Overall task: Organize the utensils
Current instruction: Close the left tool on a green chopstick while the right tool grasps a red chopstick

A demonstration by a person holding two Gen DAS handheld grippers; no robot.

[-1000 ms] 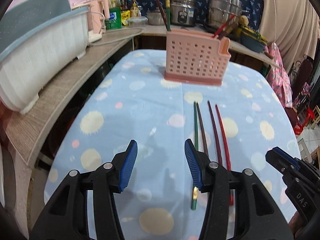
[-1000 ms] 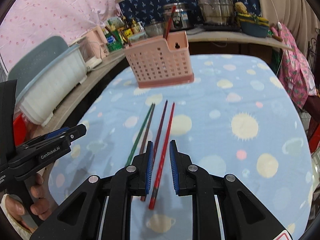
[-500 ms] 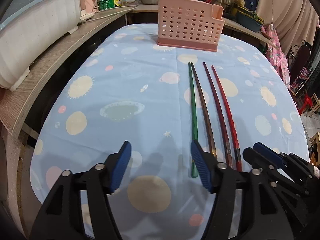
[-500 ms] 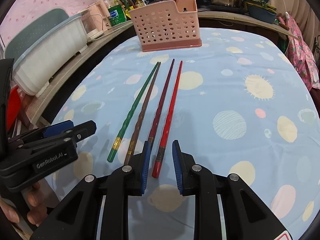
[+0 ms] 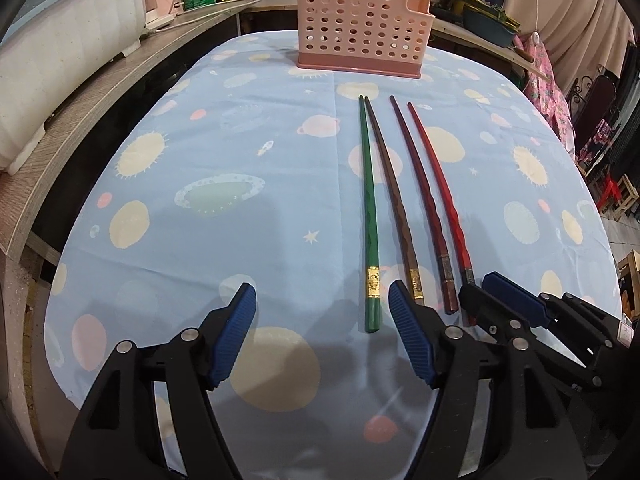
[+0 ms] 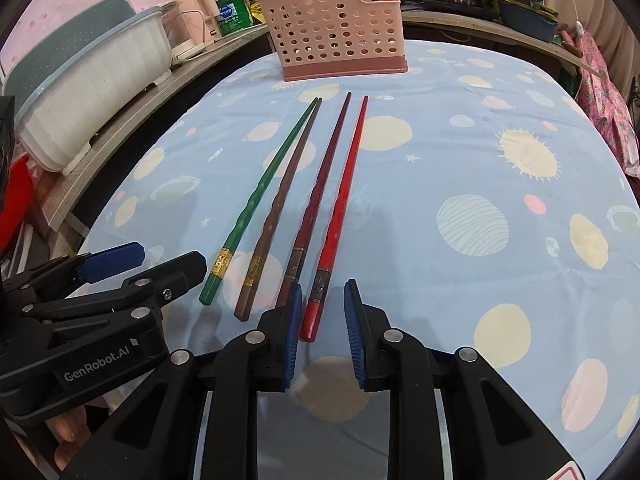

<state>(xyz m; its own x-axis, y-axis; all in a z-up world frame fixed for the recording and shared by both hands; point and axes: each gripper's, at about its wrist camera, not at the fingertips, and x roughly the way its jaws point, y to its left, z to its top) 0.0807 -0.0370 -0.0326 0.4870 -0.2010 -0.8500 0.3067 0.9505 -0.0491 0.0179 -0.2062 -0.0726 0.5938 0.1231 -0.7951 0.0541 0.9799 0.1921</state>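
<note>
Chopsticks lie side by side on the tablecloth [image 5: 248, 152] before the pink basket [image 5: 360, 36]: green [image 5: 370, 216], brown [image 6: 276, 212], maroon [image 6: 320, 188], red [image 6: 340, 200]. The left gripper [image 5: 322, 336] hovers wide and opening, the green stick's end between its jaws, untouched. The right gripper [image 6: 320, 320] stands narrow, straddling the red stick's end without pressing it.

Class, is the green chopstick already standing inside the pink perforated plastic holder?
No, the green chopstick lies flat on the patterned tablecloth, short of the holder.
</note>
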